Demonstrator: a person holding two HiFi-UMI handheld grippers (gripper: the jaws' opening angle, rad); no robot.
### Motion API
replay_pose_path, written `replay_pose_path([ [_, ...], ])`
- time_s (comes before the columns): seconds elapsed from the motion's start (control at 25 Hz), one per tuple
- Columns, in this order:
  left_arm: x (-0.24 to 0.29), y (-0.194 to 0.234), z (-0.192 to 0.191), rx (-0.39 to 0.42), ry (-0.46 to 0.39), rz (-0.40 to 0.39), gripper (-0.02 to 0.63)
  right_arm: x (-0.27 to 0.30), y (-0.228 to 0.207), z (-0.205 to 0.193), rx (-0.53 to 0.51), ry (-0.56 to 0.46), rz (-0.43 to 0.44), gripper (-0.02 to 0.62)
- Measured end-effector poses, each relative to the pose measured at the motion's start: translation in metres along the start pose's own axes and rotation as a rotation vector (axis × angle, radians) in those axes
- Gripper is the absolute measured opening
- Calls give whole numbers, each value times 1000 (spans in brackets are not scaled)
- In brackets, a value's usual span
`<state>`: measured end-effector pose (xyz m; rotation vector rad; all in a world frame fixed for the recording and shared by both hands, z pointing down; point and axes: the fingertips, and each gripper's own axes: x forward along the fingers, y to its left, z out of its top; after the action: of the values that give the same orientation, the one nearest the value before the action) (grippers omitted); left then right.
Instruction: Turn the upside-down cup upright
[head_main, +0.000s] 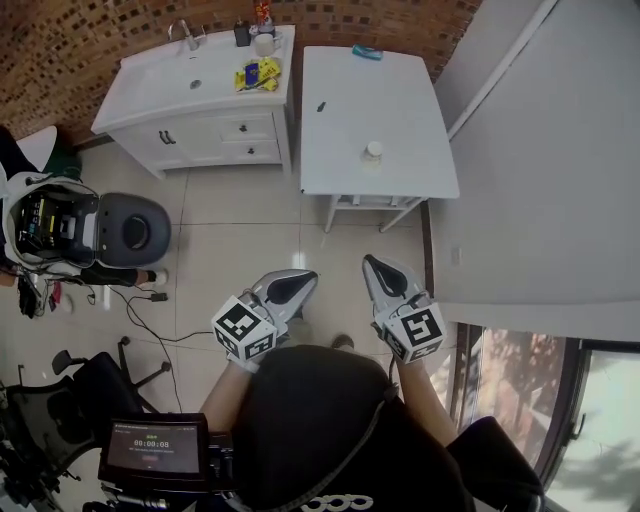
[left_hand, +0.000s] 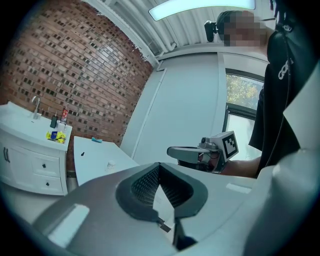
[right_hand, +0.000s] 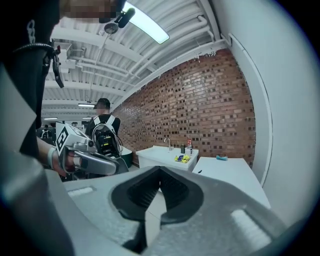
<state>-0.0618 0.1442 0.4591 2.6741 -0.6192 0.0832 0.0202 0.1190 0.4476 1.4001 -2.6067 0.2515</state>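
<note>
I hold left gripper (head_main: 292, 285) and right gripper (head_main: 380, 275), fingers pinched empty, well apart from the bench's (head_main: 370, 90) cup (head_main: 372, 151), awaiting approach.

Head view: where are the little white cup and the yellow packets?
Small white cup (head_main: 373, 151): head view, on its top face.
Yellow packets (head_main: 259, 74): head view, on the middle of the pile.

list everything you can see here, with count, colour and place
sink cabinet: one, white, upper left
table: one, white, right of the cabinet
cup: one, white, near the table's front edge
small object: one, teal, table's far edge
packet: one, yellow, on the cabinet top
office chair: one, black, lower left
left gripper: one, grey, shut, empty
right gripper: one, grey, shut, empty
</note>
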Motion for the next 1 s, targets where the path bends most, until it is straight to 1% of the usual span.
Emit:
replay_pose_path([
  [0.12, 10, -26, -1, -2, -20, 19, 11, -31, 8, -1, 4, -7, 39, -8],
  [0.2, 20, -46, -2, 14, -27, 22, 11, -54, 8, -4, 8, -12, 54, -8],
  [0.32, 34, -70, -8, 32, -30, 20, 11, -83, 7, -13, 27, -13, 59, -8],
  [0.56, 31, -135, -36, 46, -29, 4, 11, -152, 30, -40, 38, 5, 60, -8],
  [0.76, 37, -141, -35, 36, -36, 7, 11, -158, 23, -41, 47, 22, 62, -8],
  [1.0, 31, -143, -40, 35, -34, 8, 11, -158, 32, -44, 36, 28, 72, -8],
])
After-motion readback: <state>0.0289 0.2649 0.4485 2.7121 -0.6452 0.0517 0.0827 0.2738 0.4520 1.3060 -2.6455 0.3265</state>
